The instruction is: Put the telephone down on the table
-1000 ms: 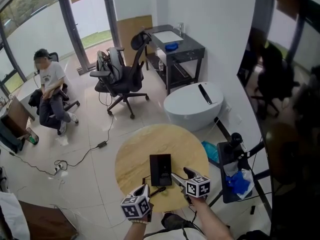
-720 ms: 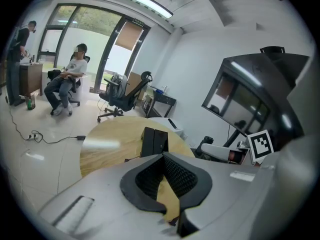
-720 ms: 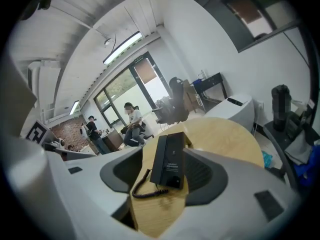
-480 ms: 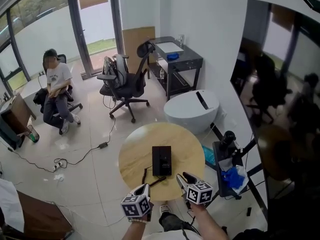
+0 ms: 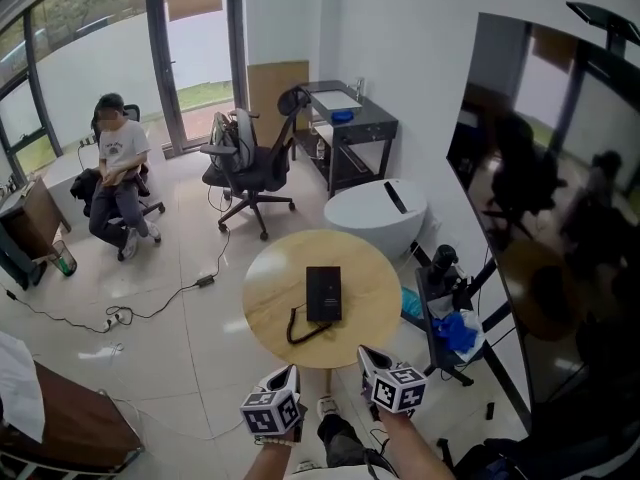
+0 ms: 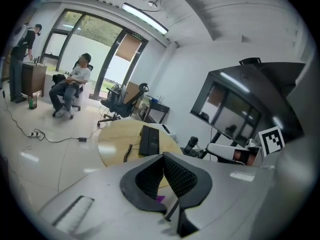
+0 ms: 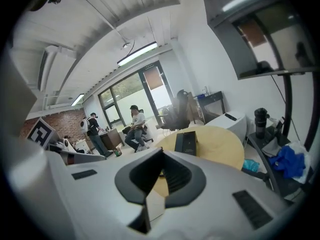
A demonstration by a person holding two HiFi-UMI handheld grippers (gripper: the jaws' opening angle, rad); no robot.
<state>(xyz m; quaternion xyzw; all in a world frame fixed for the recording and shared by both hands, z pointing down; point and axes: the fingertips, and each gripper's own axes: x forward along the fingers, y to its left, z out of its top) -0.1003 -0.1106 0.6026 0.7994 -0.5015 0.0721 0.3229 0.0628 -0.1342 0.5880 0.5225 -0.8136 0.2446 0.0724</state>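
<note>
Tiles, pale and glossy, covered the floor (image 5: 190, 368) of an office with tall glass doors (image 5: 190, 28) at the back. On them stood a round wooden counter (image 5: 372, 286). The telephone (image 5: 323, 293), black and flat, lay near the counter's middle, with its cord (image 5: 300, 330) curling toward your side. Beyond the counter sat a white rounded unit (image 5: 372, 220), a dark desk (image 5: 352, 118) against the wall and a black office chair (image 5: 250, 163). A person (image 5: 118, 173) sat on another chair by the glass. A large dark screen (image 5: 540, 168) filled the right wall. Beside the counter a black stand (image 5: 437, 303) carried a dark flask (image 5: 441, 260) and a crumpled blue bag (image 5: 456, 333). A cable (image 5: 150, 313) trailed across the floor.

Your left tool (image 5: 290, 375) hung short of the counter's near edge, clenched with its pads together and nothing between them. Your right tool (image 5: 365, 354) hung beside it, also clear of the telephone. Its jaws had just been closing and met on nothing. Each tool's cube bore black-and-white square markers.
</note>
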